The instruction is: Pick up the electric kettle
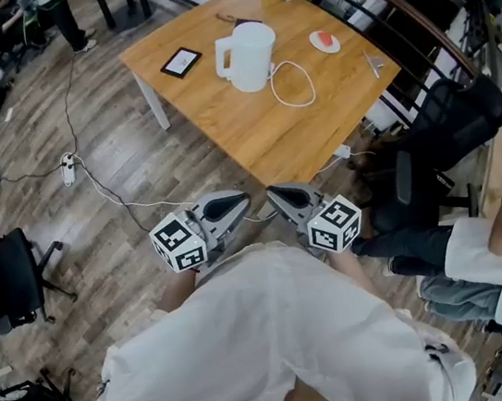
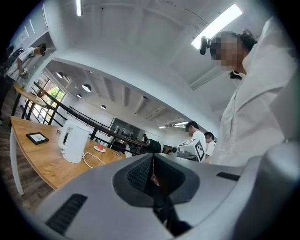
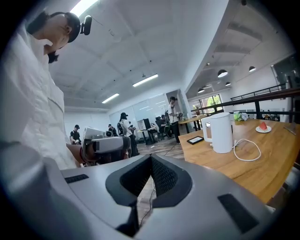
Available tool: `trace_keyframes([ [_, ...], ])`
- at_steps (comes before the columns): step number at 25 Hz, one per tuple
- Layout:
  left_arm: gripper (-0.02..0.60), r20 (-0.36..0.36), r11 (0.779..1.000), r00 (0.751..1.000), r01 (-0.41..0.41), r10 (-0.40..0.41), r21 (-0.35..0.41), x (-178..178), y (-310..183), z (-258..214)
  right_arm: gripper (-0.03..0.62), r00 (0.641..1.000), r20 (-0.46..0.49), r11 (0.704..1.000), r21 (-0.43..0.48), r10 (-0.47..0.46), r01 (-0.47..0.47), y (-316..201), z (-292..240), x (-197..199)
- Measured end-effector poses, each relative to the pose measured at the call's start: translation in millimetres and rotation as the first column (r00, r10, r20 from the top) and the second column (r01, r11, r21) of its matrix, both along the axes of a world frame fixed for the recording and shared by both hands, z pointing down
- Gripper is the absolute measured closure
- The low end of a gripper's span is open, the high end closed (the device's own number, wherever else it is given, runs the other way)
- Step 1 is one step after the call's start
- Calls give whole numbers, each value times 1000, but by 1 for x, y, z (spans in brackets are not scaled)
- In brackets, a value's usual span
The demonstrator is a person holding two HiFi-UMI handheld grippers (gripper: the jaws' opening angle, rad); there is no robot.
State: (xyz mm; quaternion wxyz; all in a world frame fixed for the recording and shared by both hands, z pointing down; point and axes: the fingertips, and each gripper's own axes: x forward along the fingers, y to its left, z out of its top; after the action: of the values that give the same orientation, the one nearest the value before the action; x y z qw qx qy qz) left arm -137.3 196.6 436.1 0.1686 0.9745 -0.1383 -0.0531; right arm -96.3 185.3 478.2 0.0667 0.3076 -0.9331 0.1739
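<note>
Wood-topped table [image 1: 251,139], ringed by plank floor, takes the upper middle of the head view. On its far half stands the white electric kettle [image 1: 248,55], upright, handle toward the view's left. Its white cord [image 1: 295,86] lies in a loop just beside it on the tabletop.

The left gripper [image 1: 234,209] and right gripper [image 1: 281,202] are held low, close to the person's body. Their tips almost meet, short of the table's near edge and well apart from the kettle. Each gripper view shows its jaws pressed together with nothing between them.

Lesser items: a dark framed tablet [image 1: 181,61] left of the kettle, and a white dish [image 1: 324,40] with something red on it to the right.

Step in hand, as judged: the start, with the reach not yet made. The next move calls for carrying a gripper forward over the table, spreading its jaws and lining them up on the handle.

Obscured: both hands lie under the white shirt. Whether the kettle sits on a separate base, and where the cord ends, cannot be made out. Objects at the table's far edge are too small to name.
</note>
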Motion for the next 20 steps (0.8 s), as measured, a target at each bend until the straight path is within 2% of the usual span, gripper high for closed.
trace_keyframes([
  [4,574,3,1000,1000,-8,8,0,2,-4,-2,580,1000,32,1000,5,1,-1,-1,-4,2],
  [8,574,4,1000,1000,-17,17,-5,5,-8,0,579,993,104,999,7,-51,51,3,-9,-8],
  [13,574,6,1000,1000,-26,26,-11,6,-12,2,579,981,103,986,-5,-163,165,15,-2,-27],
  [20,574,-8,998,999,-32,32,-46,8,-24,9,579,978,98,981,-43,-186,191,13,7,-28],
])
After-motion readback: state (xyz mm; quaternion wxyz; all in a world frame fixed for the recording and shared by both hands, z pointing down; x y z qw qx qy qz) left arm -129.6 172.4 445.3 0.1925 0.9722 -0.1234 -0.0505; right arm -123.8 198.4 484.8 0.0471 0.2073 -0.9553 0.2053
